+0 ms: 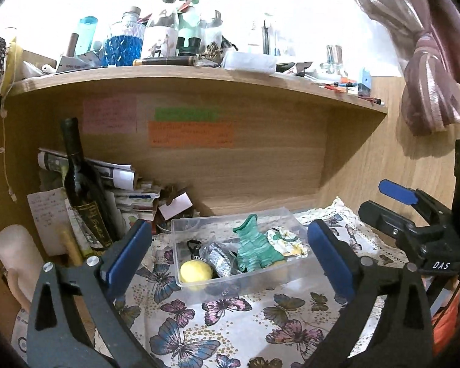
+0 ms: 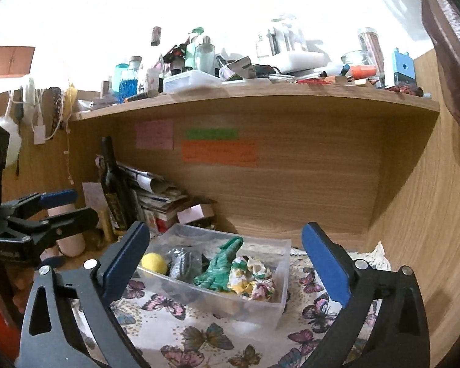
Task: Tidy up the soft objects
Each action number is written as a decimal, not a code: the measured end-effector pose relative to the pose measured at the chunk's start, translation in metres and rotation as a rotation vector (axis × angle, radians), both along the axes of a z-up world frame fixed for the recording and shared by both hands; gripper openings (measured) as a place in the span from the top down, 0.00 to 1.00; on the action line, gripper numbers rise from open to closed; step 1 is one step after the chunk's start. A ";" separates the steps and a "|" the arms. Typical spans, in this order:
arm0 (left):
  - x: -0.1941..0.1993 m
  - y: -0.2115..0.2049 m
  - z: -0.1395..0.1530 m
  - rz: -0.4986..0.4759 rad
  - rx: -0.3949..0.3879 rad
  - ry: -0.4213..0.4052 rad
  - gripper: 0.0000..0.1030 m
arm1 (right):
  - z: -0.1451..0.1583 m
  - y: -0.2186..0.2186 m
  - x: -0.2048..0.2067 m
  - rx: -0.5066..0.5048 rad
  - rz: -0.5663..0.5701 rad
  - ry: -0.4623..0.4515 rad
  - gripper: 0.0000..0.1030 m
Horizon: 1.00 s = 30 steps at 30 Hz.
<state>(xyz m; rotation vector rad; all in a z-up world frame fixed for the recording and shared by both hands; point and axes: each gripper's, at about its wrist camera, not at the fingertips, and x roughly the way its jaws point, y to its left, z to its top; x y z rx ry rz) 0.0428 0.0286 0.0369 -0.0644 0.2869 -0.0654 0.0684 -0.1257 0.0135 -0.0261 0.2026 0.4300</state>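
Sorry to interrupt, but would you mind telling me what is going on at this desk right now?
A person is tidying soft items with two handheld grippers. A clear plastic bin on the butterfly tablecloth already holds a yellow ball, a silvery pouch, a green ribbed cloth and a floral cloth. The left gripper and the right gripper are both open and empty, pointing at the bin without touching it.

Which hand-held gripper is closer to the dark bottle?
Left. The left hand-held gripper sits on the dark bottle's side of the clear box; the right hand-held gripper is farther, toward the box's other side.
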 end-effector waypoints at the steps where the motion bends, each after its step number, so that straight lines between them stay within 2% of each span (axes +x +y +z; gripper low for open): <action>1: -0.002 0.000 0.000 -0.002 -0.003 -0.004 0.00 | 0.000 0.000 -0.002 0.005 0.000 0.000 0.00; 13: -0.006 0.000 -0.001 0.003 -0.014 -0.018 0.00 | 0.001 -0.002 -0.014 0.015 -0.012 -0.013 0.00; 30: 0.001 0.001 -0.005 0.023 -0.018 -0.002 0.00 | -0.003 0.000 -0.012 0.016 -0.002 0.001 0.00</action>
